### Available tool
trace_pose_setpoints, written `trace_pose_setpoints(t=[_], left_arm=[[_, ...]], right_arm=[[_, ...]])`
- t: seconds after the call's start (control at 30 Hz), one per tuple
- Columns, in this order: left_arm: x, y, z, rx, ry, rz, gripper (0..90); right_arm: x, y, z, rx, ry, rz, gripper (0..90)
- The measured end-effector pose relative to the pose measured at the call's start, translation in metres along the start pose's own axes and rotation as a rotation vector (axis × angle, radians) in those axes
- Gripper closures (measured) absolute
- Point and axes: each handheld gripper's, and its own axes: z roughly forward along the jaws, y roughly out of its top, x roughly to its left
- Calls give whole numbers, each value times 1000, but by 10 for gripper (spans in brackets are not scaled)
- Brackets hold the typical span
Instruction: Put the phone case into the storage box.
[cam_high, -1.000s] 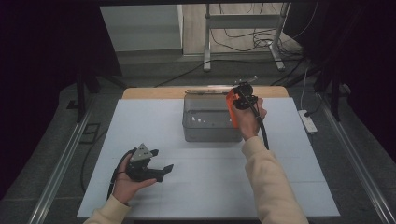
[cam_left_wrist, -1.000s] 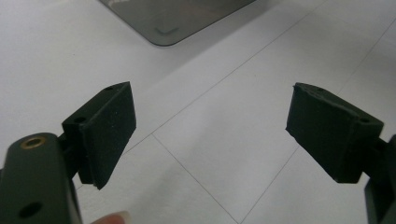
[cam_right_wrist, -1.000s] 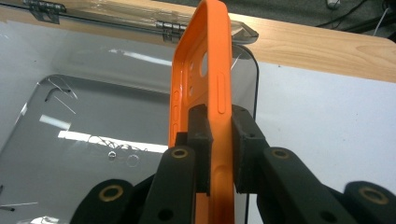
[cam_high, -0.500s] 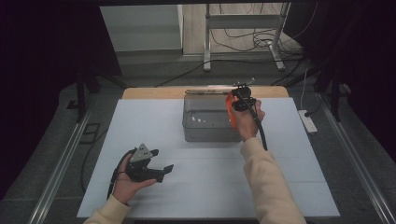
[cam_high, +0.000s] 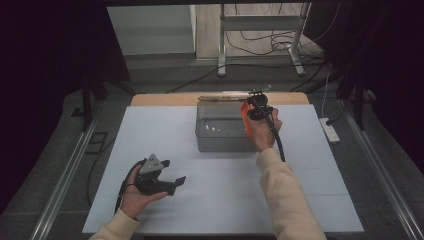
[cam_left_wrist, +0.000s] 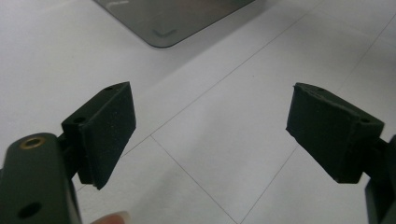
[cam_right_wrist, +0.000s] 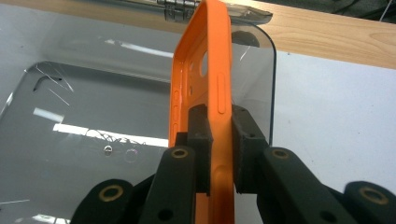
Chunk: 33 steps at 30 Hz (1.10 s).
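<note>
1. White tabletop (cam_high: 150, 130), left side: left gripper (cam_high: 167, 181) sits in the person's left hand (cam_high: 135, 192), low over bare surface, well apart from the box. In the left gripper view its jaws stand wide apart w/ nothing between the pads (cam_left_wrist: 109, 130). Looks parked, no part in the work right now.
2. Centre: clear plastic box (cam_high: 222, 131) w/ its hinged lid (cam_high: 227, 96) swung back towards the wooden table edge (cam_high: 165, 99). Box looks empty inside, as far as I can tell.
3. Right of centre: right gripper (cam_right_wrist: 219, 140) is clamped on an orange phone case (cam_right_wrist: 205, 74), pads pinching one long edge, case upright on edge. In the high view the case (cam_high: 244, 120) hangs over the box's right end, at about rim level.
4. Step in hand, my guess: putting the case into the box. Next move calls for lowering it past the rim w/o knocking the wall, probably tipping it flat, then letting the jaws part.
5. Count: 2 grippers, 1 box, 1 lid, 1 orange case.
</note>
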Motion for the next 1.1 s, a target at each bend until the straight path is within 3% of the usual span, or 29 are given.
trace_pose_setpoints(t=[0.7, 1.1], left_arm=[[1, 0, -1, -3, 0, 0, 153], [0, 0, -1, -3, 0, 1, 154]], right_arm=[[4, -2, 5, 13, -4, -7, 799], [4, -5, 8, 30, -34, -17, 799]])
